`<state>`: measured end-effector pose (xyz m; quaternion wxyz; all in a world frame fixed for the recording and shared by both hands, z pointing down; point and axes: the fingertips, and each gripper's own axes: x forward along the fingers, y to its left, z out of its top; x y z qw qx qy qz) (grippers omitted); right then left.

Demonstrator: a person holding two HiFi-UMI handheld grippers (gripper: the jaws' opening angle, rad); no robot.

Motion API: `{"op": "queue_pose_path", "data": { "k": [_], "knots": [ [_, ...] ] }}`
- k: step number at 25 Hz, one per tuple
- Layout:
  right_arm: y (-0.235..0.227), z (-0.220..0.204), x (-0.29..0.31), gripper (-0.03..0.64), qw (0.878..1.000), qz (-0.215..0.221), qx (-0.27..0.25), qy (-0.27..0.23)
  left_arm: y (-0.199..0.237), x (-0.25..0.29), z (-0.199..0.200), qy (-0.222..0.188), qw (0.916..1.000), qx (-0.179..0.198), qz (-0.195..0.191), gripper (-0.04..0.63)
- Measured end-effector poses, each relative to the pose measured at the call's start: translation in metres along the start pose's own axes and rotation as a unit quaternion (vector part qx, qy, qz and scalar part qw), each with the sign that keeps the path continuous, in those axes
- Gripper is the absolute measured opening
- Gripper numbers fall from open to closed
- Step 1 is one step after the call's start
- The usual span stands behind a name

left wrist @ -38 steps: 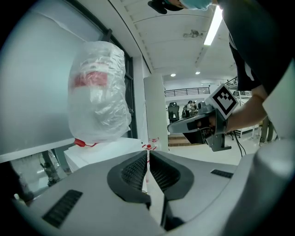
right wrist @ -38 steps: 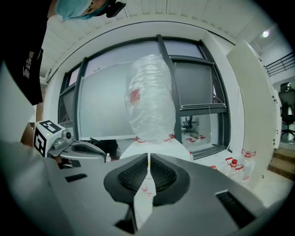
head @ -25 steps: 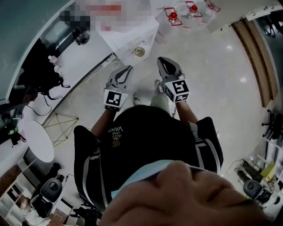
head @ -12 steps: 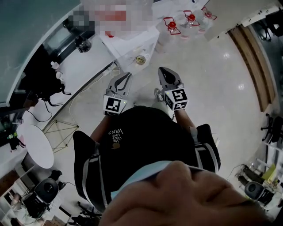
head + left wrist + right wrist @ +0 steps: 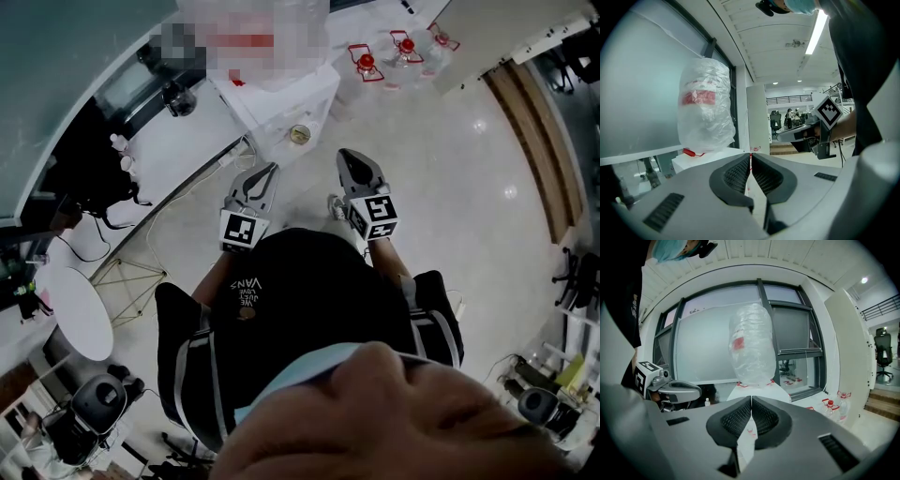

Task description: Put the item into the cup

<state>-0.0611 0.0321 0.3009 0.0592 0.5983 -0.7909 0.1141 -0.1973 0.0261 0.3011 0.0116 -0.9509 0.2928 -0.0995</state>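
Seemingly the cup (image 5: 299,134) is the small round thing seen from above at the near corner of the white table (image 5: 281,98). A big clear plastic bag (image 5: 705,108) with a red band stands farther back on that table. Which thing is the item I cannot tell. Both tools are apart from the cup, held side by side in front of the person's chest and pointing toward the table. The left gripper (image 5: 750,158) has its jaws closed together, the ribbed pads meeting with nothing between them. The right gripper (image 5: 751,400) likewise has its jaws together and holds nothing. Beyond the table, water bottles (image 5: 366,64) with red caps stand on the glossy floor (image 5: 450,187), and a round white side table (image 5: 80,309) sits at the left edge of the head view
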Motion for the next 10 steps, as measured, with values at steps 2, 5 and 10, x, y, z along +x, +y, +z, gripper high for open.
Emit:
{"op": "queue_pose_path", "data": {
  "k": [2, 5, 10],
  "knots": [
    [-0.0013, 0.0006, 0.0017, 0.043, 1.000, -0.002, -0.001, 0.000, 0.0009, 0.0010, -0.0008, 0.000, 1.0000, -0.001, 0.000, 0.029],
    [-0.0024, 0.0018, 0.0021, 0.043, 1.000, -0.004, -0.001, -0.001, 0.0009, 0.0015, -0.0021, 0.004, 1.0000, 0.001, -0.001, 0.028],
    [-0.0046, 0.0016, 0.0014, 0.043, 1.000, -0.006, 0.004, -0.002, -0.0001, 0.0028, -0.0043, 0.007, 1.0000, -0.002, 0.000, 0.028]
  ]
}}
